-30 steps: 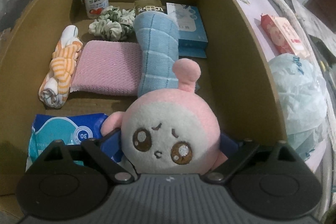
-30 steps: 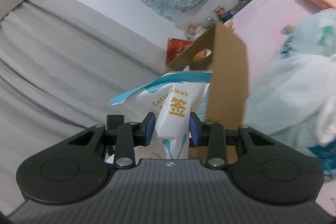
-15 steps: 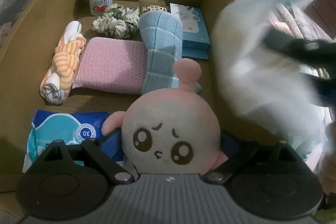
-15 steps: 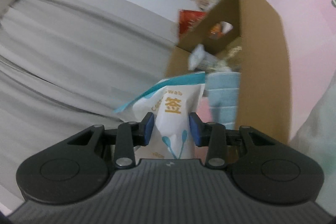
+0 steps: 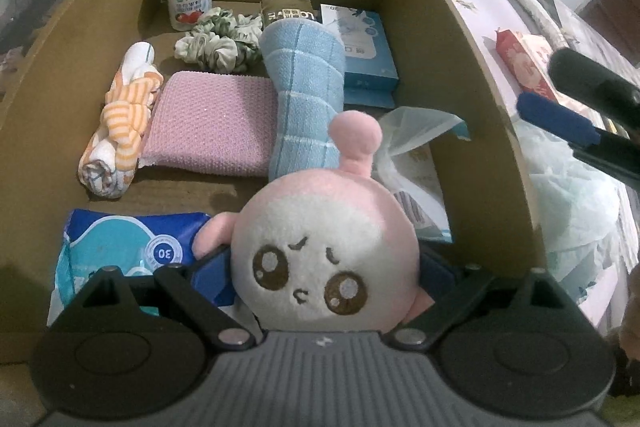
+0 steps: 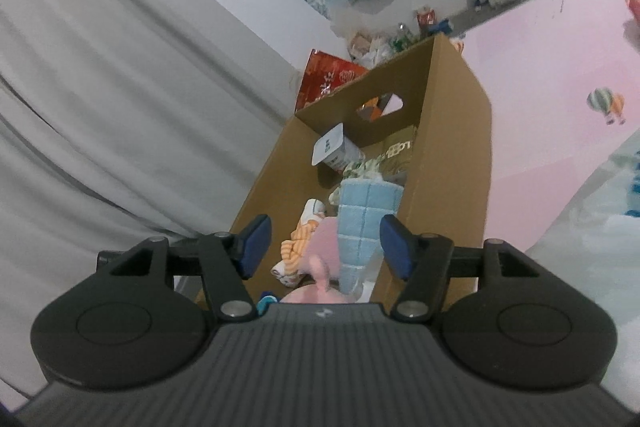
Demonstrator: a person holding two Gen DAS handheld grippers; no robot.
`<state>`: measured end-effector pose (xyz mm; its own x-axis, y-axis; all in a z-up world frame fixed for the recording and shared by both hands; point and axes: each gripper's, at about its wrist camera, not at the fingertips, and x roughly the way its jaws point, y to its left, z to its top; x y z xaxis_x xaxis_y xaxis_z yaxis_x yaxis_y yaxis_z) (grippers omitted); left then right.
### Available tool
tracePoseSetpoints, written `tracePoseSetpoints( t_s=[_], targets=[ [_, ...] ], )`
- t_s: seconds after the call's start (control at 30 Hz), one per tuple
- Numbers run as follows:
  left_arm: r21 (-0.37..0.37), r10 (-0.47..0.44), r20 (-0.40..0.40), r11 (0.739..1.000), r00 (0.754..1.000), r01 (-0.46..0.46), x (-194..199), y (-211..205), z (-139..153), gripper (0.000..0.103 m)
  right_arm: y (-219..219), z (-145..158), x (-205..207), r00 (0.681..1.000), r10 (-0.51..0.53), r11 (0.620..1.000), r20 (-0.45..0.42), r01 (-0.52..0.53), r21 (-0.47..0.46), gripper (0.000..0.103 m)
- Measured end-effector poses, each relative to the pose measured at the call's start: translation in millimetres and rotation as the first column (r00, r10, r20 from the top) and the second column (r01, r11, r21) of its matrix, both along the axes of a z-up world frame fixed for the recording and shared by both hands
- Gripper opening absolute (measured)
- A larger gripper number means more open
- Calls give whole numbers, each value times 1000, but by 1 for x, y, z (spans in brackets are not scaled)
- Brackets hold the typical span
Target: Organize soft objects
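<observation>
Left tool [image 5: 324,267] clenches the plush toy [image 5: 326,251] over the cardboard box [image 5: 472,67]; right tool [image 6: 324,247] gapes empty. Released carelessly, the plush could crush the swab bag [image 5: 416,155].

The right gripper [image 6: 324,247], which a second ago pinched a white cotton swab packet, now has its fingers [image 6: 255,245] spread wide with nothing between them. The cotton swab packet [image 5: 416,163] has landed inside the cardboard box [image 5: 472,67], lying against the wall at 3 o'clock, just beside the blue towel roll [image 5: 306,99] (half a second ago it was a white blur crossing over that wall). In the left wrist view, the right gripper's fingers [image 5: 560,119] have pulled back outside the box, at 3 o'clock.
</observation>
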<state>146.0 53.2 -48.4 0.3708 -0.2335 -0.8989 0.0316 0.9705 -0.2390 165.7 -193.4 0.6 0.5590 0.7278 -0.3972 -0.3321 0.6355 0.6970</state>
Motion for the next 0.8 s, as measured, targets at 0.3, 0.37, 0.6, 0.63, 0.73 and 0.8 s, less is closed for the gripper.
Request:
tracePoseSetpoints(
  t_s=[0.3, 0.37, 0.6, 0.63, 0.73, 0.8],
  targets=[
    [25, -36, 188, 999, 981, 31, -36, 4, 52, 98, -26, 26, -44, 995, -63, 997, 77, 61, 36, 79],
    [28, -34, 249, 999, 968, 28, -50, 7, 67, 100, -37, 34, -60, 991, -91, 995, 97, 87, 43, 84],
    [16, -15, 412, 1000, 911, 9, -109, 18, 96, 103, -66, 54, -117, 943, -290, 939, 161, 312, -141, 98],
    [16, -11, 426, 1000, 905, 4, -115, 20, 96, 103, -65, 53, -124, 940, -301, 928, 162, 327, -178, 98],
    [20, 13, 468, 999, 883, -26, -134, 24, 90, 103, -62, 39, -141, 938, -331, 918, 102, 345, -196, 101],
    [10, 35, 469, 999, 882, -45, -141, 27, 84, 103, -55, 22, -153, 927, -373, 905, 49, 375, -199, 102]
  ],
)
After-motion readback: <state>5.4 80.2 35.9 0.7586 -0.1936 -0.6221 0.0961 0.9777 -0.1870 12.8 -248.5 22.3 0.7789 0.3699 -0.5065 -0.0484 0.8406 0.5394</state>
